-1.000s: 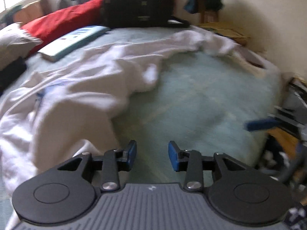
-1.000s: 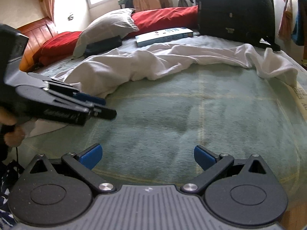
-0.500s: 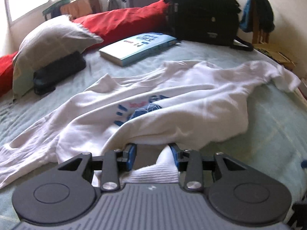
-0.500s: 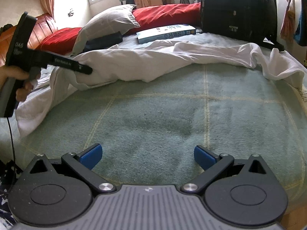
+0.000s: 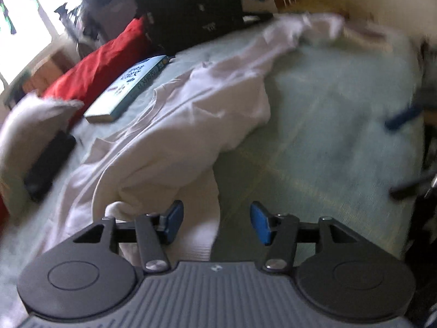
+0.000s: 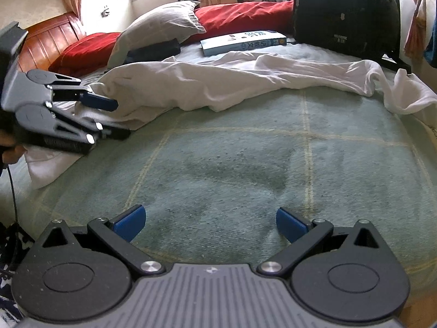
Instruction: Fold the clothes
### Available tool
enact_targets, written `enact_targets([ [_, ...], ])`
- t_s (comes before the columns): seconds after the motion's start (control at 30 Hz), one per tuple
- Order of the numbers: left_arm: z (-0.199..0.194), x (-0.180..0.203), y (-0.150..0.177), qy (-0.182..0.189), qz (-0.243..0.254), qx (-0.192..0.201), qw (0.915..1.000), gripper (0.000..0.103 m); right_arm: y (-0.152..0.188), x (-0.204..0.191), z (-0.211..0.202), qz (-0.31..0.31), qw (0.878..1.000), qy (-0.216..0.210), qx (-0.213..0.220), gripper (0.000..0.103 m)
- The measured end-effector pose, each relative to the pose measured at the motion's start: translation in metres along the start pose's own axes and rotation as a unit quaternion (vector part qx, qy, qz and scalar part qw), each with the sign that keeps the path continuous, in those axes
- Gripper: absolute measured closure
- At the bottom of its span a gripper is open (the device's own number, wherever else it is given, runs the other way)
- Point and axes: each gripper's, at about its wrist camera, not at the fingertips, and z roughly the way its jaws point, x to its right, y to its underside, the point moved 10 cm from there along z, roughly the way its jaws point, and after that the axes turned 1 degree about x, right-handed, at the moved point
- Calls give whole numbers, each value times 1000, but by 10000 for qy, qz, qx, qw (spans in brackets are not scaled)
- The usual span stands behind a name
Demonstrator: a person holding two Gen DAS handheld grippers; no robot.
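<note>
A white T-shirt lies crumpled in a long band across the far half of a pale green checked blanket that covers the bed. In the right wrist view the garment runs from about nine o'clock to three o'clock, with one bunched end hanging toward the bed's right edge and the other end heaped at the left.

The left gripper is at that left heap. Its jaws are opening; a ribbed white edge of the shirt lies between the blue pads, near the left pad, and the right pad stands clear of the cloth. From the right wrist view the same gripper comes in at nine o'clock, turned on its side, its fingers reaching into the folds, with part of a hand behind it.

The right gripper hovers over bare blanket at six o'clock, its jaws spread wide with nothing between them, well apart from the shirt.

Beyond the shirt, at twelve o'clock, a light blue book lies flat on the bed. A black backpack stands at one o'clock, just beside the book. A red bolster runs behind the book, and a grey pillow leans at eleven o'clock over a dark folded item. A wooden headboard shows at ten o'clock. The left wrist view is blurred.
</note>
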Motion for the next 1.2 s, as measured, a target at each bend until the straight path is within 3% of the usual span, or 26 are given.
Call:
enact_targets([
  [0.13,10,3,4,-470,558,-267,9970,47,0,0,-3,33,10000,-46,26,0],
  [0.23,13,4,9,-665,961,-380,9924,52,-1,2,-3,82,9999,-71,34,0],
  [0.3,19,2,12,-886,1231,-467,9873,64,-1,1,-2,94,9999,-93,36,0],
  [0.37,25,-2,13,-1114,1327,-541,9834,100,-2,-1,-3,85,9999,-141,45,0],
  [0.4,25,-3,12,-1150,1236,-479,9845,100,-2,-3,-4,78,9998,-157,48,0],
  [0.53,-1,2,-2,-684,704,-3,9952,101,-4,-7,-8,4,9998,-164,94,0],
  [0.7,-35,18,-8,-61,435,326,9985,101,-5,-11,-11,21,9997,-195,128,0],
  [0.83,-66,33,-13,671,148,726,9950,101,-5,-16,-16,-98,9997,-143,160,0],
  [1.0,-112,52,-14,1435,-103,1209,9822,101,-7,-17,-23,-104,9996,-122,230,0],
  [1.2,-118,49,2,1477,-248,1100,9826,96,-5,-20,-27,-175,9995,-119,219,0],
])
